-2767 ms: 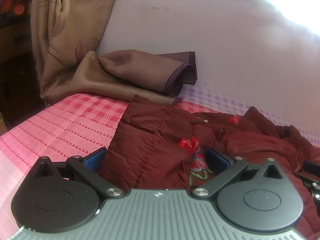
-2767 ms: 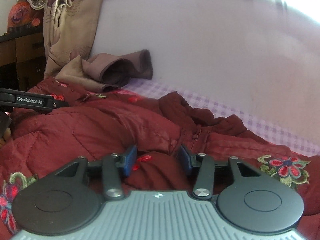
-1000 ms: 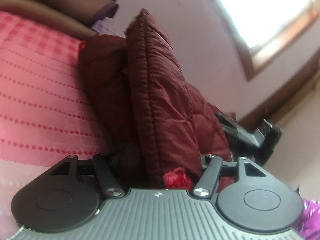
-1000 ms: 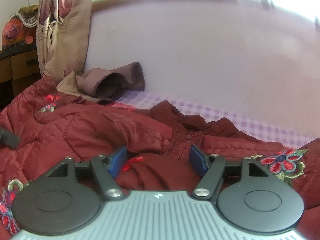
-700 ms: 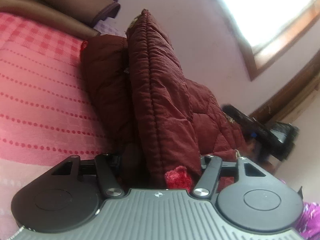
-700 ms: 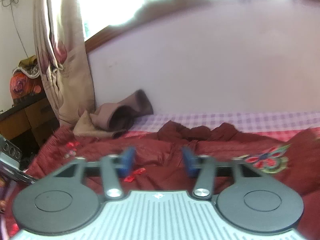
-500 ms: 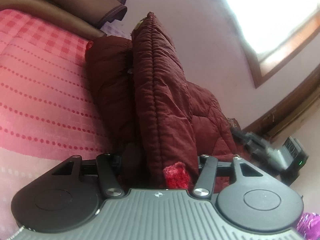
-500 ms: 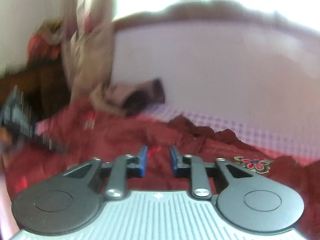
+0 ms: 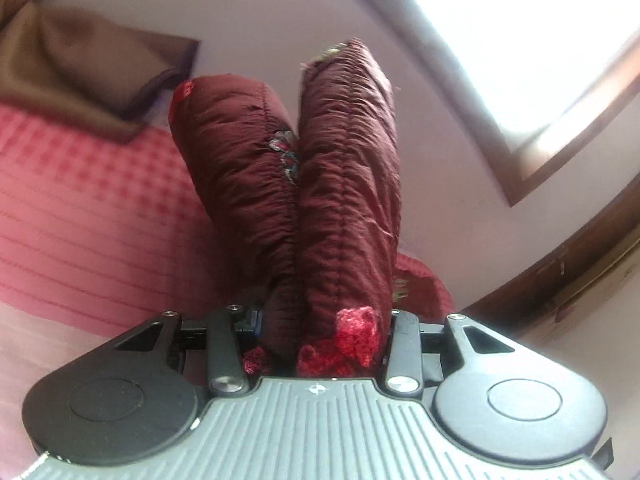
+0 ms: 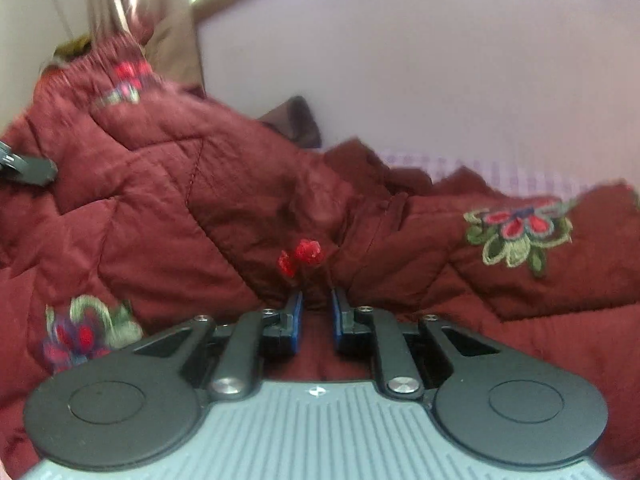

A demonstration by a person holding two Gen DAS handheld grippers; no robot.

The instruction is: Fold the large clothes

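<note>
**Both Grippers Pinched the Red Coat**

The left gripper (image 9: 320, 320) held a thick bunch of the coat (image 9: 320, 184) tight between its two fingers. The dark red, puffy coat stood up from that gripper in two fat folds pressed side by side. A small sewn flower (image 9: 286, 156) peeked out between the folds. Under the coat lay the pink bed cover (image 9: 80, 208). A brown cloth (image 9: 92, 76) sat at the far end of the bed, against the pale wall (image 9: 280, 8). A bright window (image 9: 540, 40) showed at the upper right.

The right gripper (image 10: 317, 312) had its blue pads (image 10: 296, 316) close together, with only a narrow gap, and a small fold of coat was squeezed between them. The rest of the coat was spread across the bed in bumpy heaps. A sewn flower with green leaves (image 10: 520, 236) showed on the right. A curtain (image 10: 160, 20) hung behind.
</note>
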